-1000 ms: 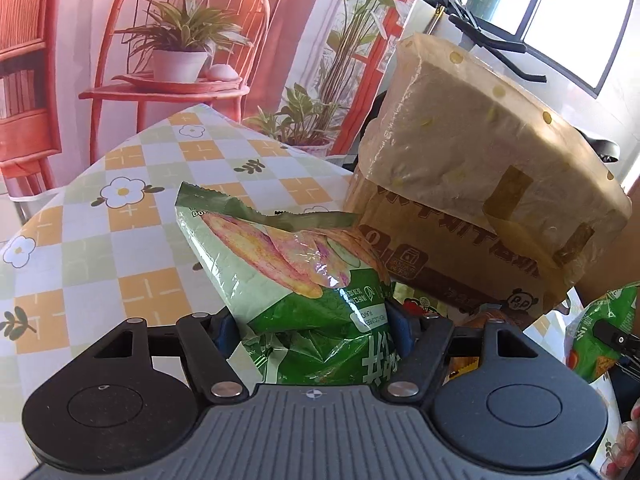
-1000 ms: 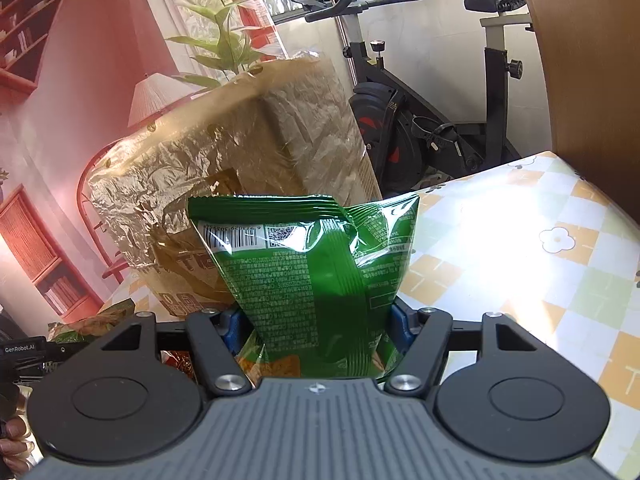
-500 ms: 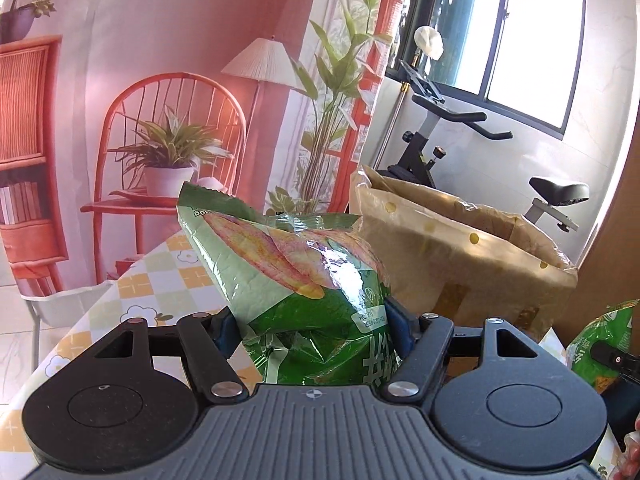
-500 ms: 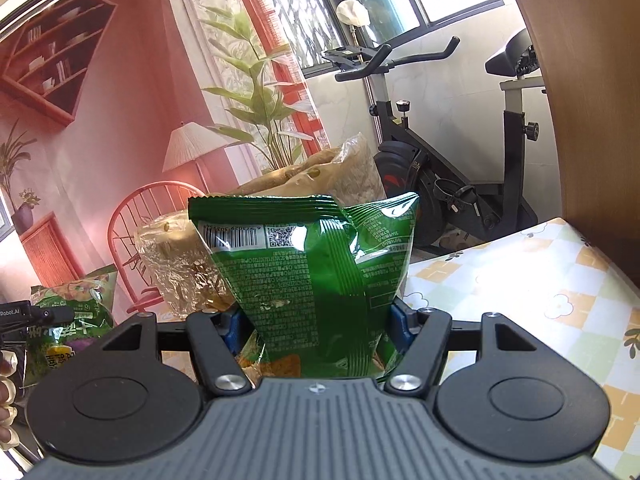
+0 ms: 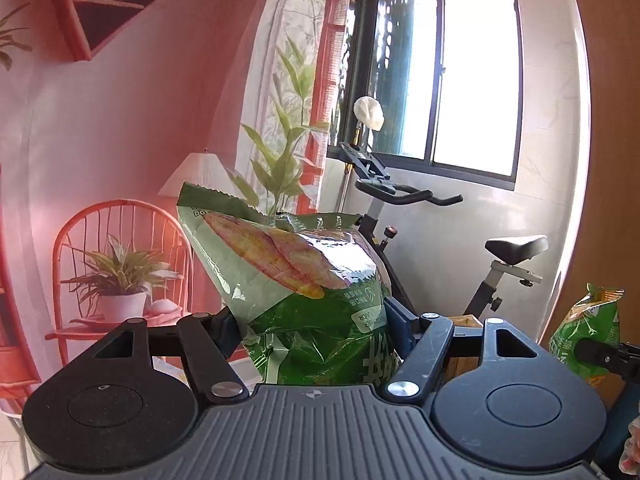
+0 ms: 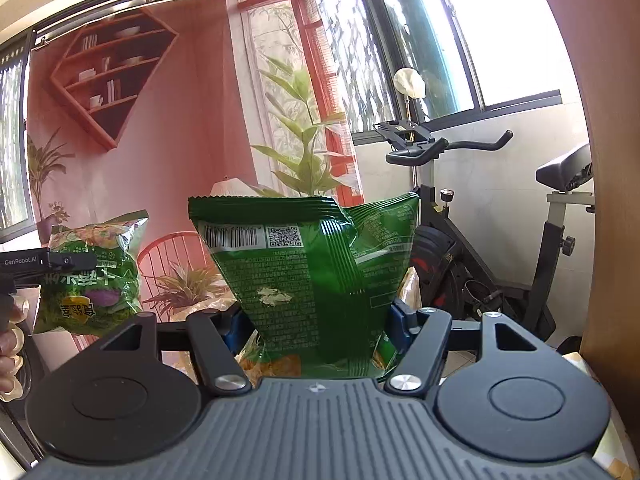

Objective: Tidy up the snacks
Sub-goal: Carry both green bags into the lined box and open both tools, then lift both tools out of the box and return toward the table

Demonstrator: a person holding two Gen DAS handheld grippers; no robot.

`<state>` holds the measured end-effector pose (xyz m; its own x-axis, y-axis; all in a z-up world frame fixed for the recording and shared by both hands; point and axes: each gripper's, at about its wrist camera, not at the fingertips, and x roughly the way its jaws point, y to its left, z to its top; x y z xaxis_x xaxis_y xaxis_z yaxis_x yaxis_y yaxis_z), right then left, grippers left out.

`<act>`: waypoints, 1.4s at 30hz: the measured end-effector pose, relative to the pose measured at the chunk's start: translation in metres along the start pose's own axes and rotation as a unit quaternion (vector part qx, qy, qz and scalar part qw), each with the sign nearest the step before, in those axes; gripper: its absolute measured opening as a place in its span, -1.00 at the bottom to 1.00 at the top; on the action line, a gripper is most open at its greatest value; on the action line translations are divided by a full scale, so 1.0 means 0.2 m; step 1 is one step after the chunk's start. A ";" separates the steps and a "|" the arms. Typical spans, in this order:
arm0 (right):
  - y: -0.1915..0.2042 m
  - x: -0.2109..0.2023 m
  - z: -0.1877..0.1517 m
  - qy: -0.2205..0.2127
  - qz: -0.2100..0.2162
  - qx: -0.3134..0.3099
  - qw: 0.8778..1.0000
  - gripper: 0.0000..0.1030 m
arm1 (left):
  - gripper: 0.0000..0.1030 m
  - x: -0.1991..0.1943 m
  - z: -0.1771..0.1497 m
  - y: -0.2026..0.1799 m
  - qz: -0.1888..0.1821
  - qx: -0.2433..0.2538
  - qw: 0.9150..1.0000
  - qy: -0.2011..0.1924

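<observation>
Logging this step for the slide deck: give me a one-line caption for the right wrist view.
Right gripper holds a green snack bag back-side out, raised before an exercise bike.

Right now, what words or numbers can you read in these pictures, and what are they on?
"GenRobot.AI": on the black bar of the left gripper, seen from the right wrist.
Barcode and square code: on the dark green snack bag; digits and small print too small to read.
Big print on the light green snack bag: upside down, partly hidden, unreadable.

Two green snack bags (image 5: 320, 304) (image 6: 316, 276), upright, apparently aloft.
</observation>
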<state>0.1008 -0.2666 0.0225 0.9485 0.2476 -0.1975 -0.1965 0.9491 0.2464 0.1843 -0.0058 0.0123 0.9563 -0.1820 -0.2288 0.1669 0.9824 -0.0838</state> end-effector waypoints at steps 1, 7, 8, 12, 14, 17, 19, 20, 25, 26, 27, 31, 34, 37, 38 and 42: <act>0.00 0.02 0.02 -0.003 0.003 -0.005 1.000 0.30 | 0.41 0.02 0.01 -0.02 -0.007 -0.004 1.000 0.001; 0.00 0.20 0.06 0.002 -0.009 -0.022 1.000 0.30 | 0.41 0.19 0.05 -0.10 -0.008 0.009 1.000 -0.011; 0.00 0.25 0.06 0.004 -0.011 -0.016 1.000 0.30 | 0.41 0.23 0.06 -0.11 -0.005 0.022 1.000 -0.014; 0.02 0.41 0.09 0.012 -0.009 -0.029 0.999 0.30 | 0.41 0.38 0.10 -0.18 -0.004 0.048 0.999 -0.011; 0.03 0.49 0.09 0.018 -0.003 -0.043 0.999 0.30 | 0.41 0.46 0.10 -0.21 -0.012 0.066 0.998 -0.007; 0.04 0.63 0.09 0.043 -0.001 -0.074 0.996 0.30 | 0.41 0.57 0.08 -0.24 -0.013 0.080 0.997 0.004; 0.01 0.71 0.09 0.058 0.004 -0.068 0.996 0.30 | 0.41 0.65 0.05 -0.22 -0.019 0.069 0.997 0.024; 0.00 0.76 0.08 0.068 0.004 -0.063 0.996 0.30 | 0.42 0.68 0.04 -0.21 -0.025 0.061 0.997 0.035; -0.04 0.92 0.00 0.113 0.001 -0.059 0.992 0.32 | 0.44 0.80 -0.04 -0.17 -0.051 0.047 0.995 0.073; -0.04 0.94 -0.02 0.124 -0.007 -0.058 0.991 0.36 | 0.46 0.81 -0.06 -0.16 -0.057 0.041 0.995 0.075; -0.04 0.94 -0.02 0.129 -0.012 -0.057 0.990 0.36 | 0.55 0.81 -0.06 -0.14 -0.064 0.034 0.994 0.079; -0.05 0.92 -0.03 0.135 -0.019 -0.042 0.990 0.46 | 0.73 0.81 -0.06 -0.14 -0.071 0.031 0.993 0.085; -0.04 0.87 -0.01 0.133 -0.022 -0.044 0.990 0.48 | 0.73 0.77 -0.04 -0.14 -0.057 0.030 0.995 0.078; -0.04 0.80 0.00 0.125 -0.027 -0.043 0.991 0.55 | 0.73 0.69 -0.02 -0.11 -0.054 0.015 0.995 0.078; -0.04 0.78 0.00 0.123 -0.027 -0.038 0.991 0.57 | 0.73 0.67 -0.02 -0.10 -0.052 0.014 0.996 0.077; -0.03 0.70 0.02 0.118 -0.027 -0.025 0.992 0.57 | 0.73 0.56 -0.01 -0.07 -0.032 0.016 0.997 0.070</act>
<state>0.2357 -0.2390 -0.0040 0.8743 0.2286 -0.4281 -0.1638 0.9694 0.1830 0.2878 -0.0405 -0.0130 0.9006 -0.2465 -0.3580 0.2363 0.9690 -0.0728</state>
